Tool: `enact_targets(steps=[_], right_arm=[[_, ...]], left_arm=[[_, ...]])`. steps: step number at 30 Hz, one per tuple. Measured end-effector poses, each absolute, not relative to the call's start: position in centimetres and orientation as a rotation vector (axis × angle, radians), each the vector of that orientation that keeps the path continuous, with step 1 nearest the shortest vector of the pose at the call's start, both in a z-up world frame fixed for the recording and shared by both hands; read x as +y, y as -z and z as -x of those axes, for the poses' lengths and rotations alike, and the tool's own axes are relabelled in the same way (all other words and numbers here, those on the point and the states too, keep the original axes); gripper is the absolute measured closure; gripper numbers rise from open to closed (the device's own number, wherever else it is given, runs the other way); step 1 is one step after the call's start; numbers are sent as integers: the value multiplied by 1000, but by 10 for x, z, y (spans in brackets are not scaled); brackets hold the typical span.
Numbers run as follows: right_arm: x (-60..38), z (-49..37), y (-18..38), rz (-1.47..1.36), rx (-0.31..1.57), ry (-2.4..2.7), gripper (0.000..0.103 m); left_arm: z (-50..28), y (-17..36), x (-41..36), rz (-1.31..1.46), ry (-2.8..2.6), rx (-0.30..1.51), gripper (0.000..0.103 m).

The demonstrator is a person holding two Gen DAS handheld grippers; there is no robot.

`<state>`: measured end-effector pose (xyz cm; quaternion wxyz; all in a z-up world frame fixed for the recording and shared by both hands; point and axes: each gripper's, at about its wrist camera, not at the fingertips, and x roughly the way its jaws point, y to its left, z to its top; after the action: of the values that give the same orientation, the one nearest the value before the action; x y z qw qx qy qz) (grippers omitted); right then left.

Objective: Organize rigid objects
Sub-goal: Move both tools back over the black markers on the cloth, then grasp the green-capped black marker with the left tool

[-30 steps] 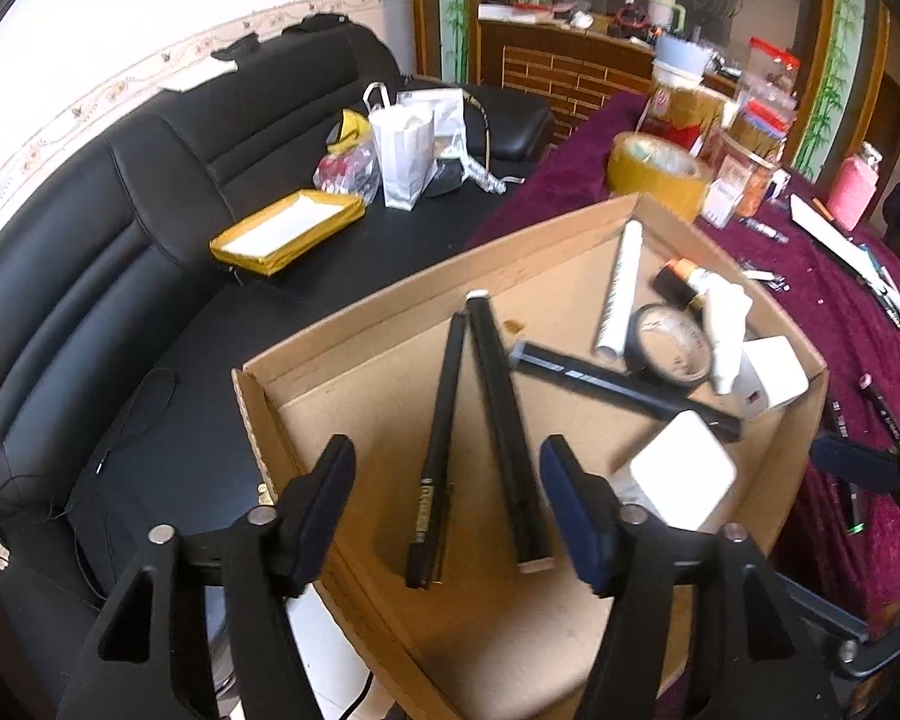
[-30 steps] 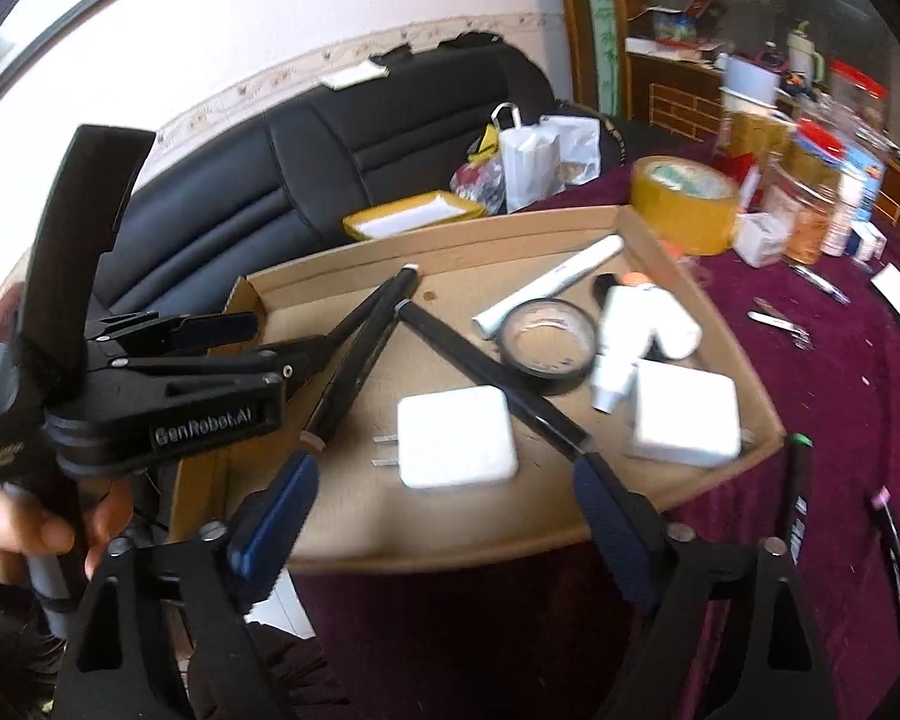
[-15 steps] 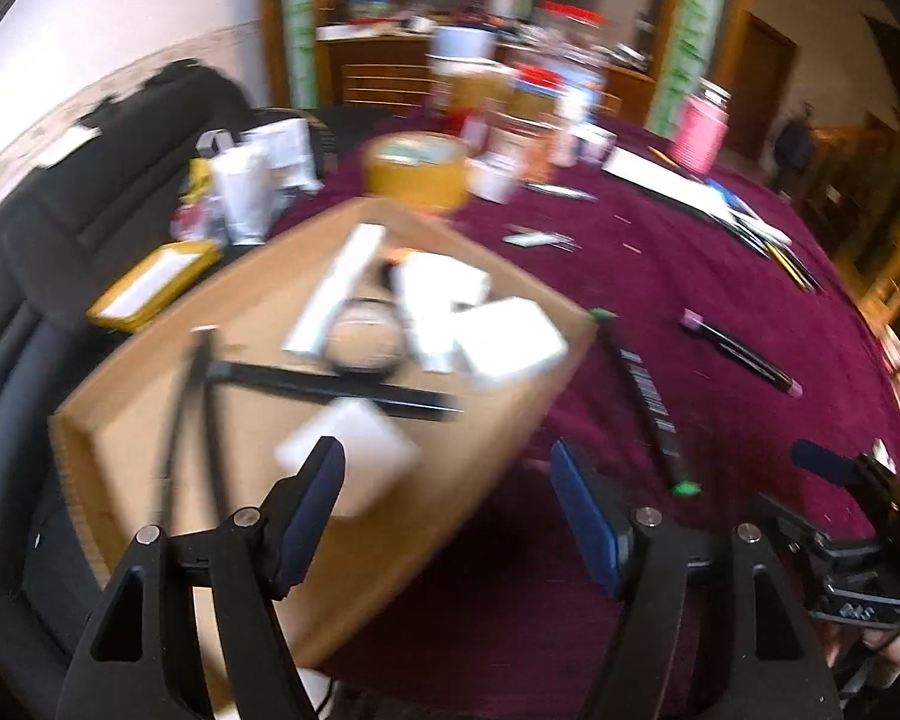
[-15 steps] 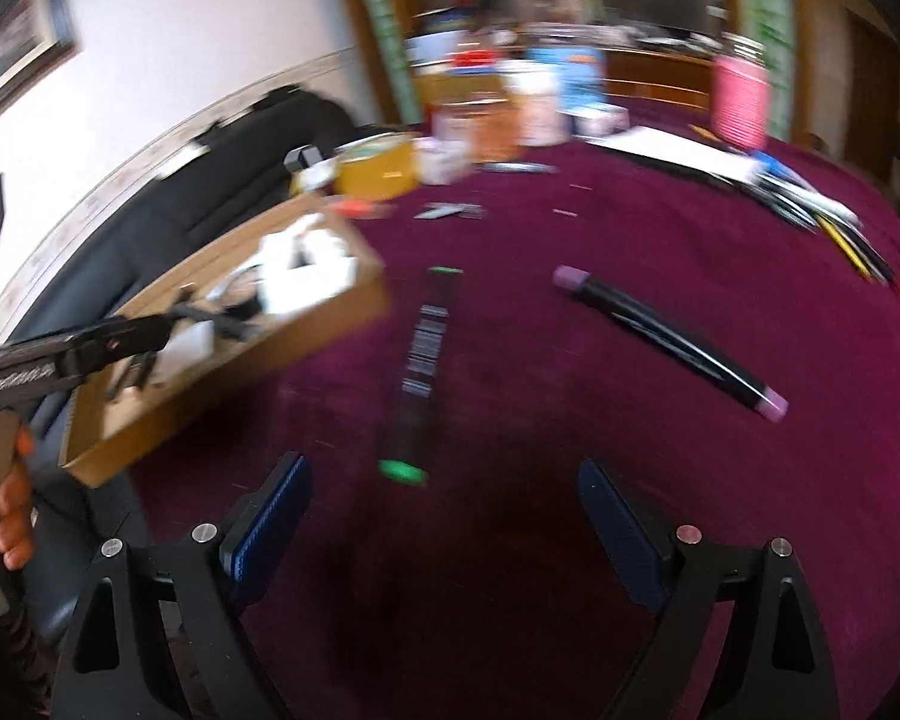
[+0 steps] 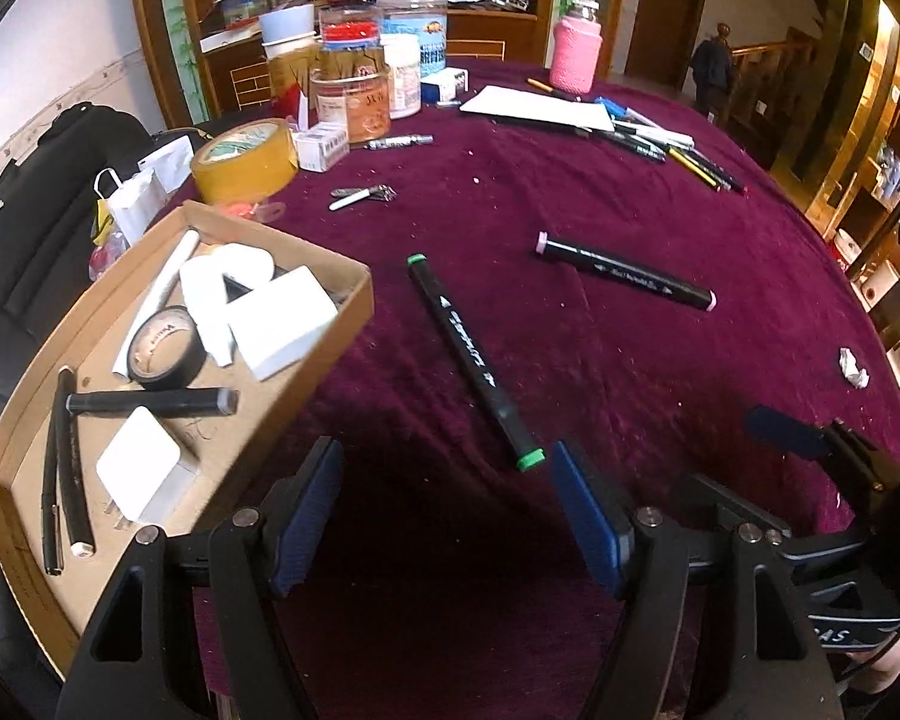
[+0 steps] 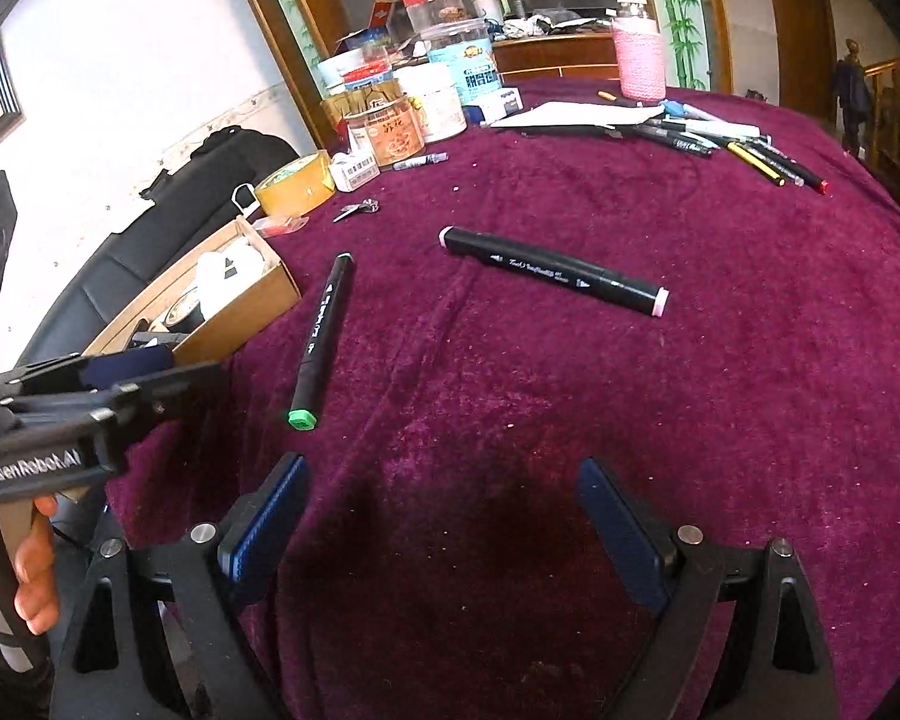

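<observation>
While hovering empty over the cloth, step in hand: lining up on the two loose markers, both not yet in the box.

Left wrist view
- Left gripper [image 5: 444,468]: standing wide, jaws just having been opening, gripping nothing, only bare cloth showing between the pads.
- Green-capped marker [image 5: 473,360]: lying flat at twelve o'clock of the claw, slanting from eleven down to one, its near cap ending just beside the right-hand pad.
- Pink-capped marker [image 5: 624,271]: lying farther out at one o'clock, well apart from the green one.
- Cardboard box [image 5: 330,354]: sitting at ten o'clock, already holding pens, a black tape roll [image 5: 163,348] and white plastic blocks.
- Next move, judging: shifting slightly toward one o'clock, straddling the barrel across its width, closing, then carrying to ten o'clock.

Right wrist view
- Right gripper [image 6: 441,480]: gaping wide too, clasping nothing.
- Green-capped marker [image 6: 321,330]: lying at eleven o'clock, outside the pads.
- Pink-capped marker [image 6: 552,270]: lying crosswise at one o'clock, likely the right claw's pick.

Materials
- Markers: looking like hard, smooth black plastic, long and straight, probably rolling easily.
- Cloth [image 5: 630,420]: looking plush, maroon, velvety, flecked with crumbs.
- Box: showing plain matte corrugated card, low-walled.
</observation>
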<state>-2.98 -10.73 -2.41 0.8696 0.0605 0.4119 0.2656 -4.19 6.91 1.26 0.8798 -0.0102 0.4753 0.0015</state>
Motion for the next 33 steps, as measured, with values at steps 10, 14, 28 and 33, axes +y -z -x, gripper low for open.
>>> enact_targets(steps=[10,14,28,33], right_arm=[[-125,31,24,-135,848,-514,1],[-137,31,22,-123,837,-484,1],[-160,34,18,-170,834,-416,1],[-167,39,20,-180,836,-393,1]], left_arm=[[33,-6,69,17,-15,1011,27],[25,-5,72,30,-19,1018,27],[-25,17,55,28,-22,1037,27],[-35,30,47,3,-20,1064,37]])
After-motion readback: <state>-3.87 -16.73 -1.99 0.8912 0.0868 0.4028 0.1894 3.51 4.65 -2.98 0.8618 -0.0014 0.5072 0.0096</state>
